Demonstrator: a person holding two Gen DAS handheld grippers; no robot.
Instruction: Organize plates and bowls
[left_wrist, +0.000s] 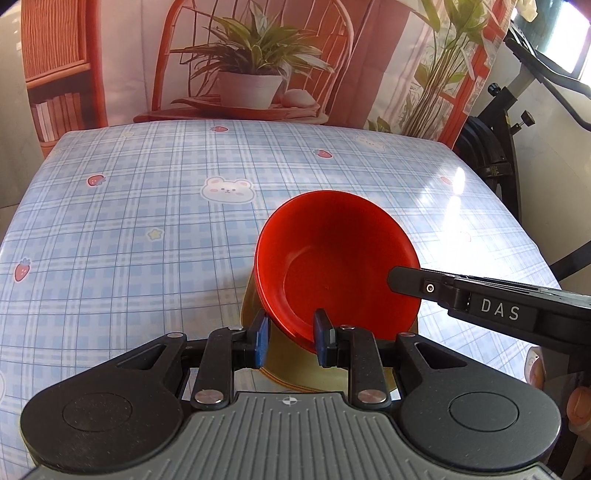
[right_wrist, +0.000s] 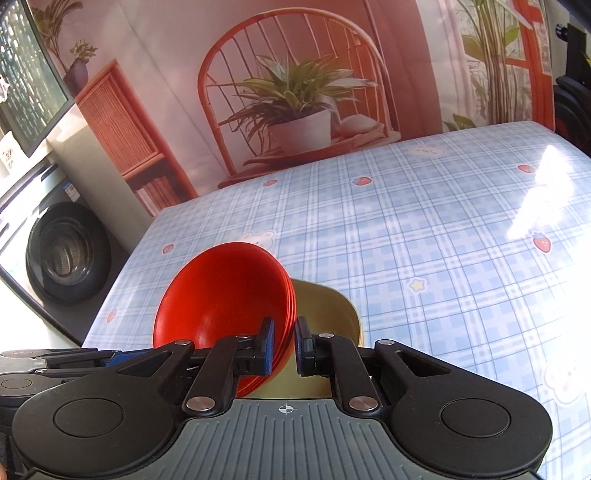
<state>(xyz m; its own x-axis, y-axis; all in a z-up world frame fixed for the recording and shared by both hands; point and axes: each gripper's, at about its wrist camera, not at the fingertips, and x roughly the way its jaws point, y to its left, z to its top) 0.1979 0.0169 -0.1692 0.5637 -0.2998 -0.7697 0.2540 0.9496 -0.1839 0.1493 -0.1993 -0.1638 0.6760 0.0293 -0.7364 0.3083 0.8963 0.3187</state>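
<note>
A nested stack of red bowls (left_wrist: 332, 251) tilts over a yellow dish (left_wrist: 295, 373) on the checked tablecloth (left_wrist: 147, 240). My left gripper (left_wrist: 293, 341) is shut on the near rim of the red stack, one blue pad outside and one inside. From the right, a finger of my right gripper (left_wrist: 413, 284) reaches the stack's right rim. In the right wrist view, my right gripper (right_wrist: 286, 349) is shut on the layered rims of the red bowls (right_wrist: 221, 295), with the yellow dish (right_wrist: 328, 314) just behind. Whether the yellow dish rests on the table is hidden.
A printed backdrop with a potted plant (left_wrist: 251, 74) hangs behind the table's far edge. Black exercise equipment (left_wrist: 495, 147) stands off the right side and a washing machine (right_wrist: 66, 254) off the left. A person's hand (left_wrist: 580, 402) shows at the right.
</note>
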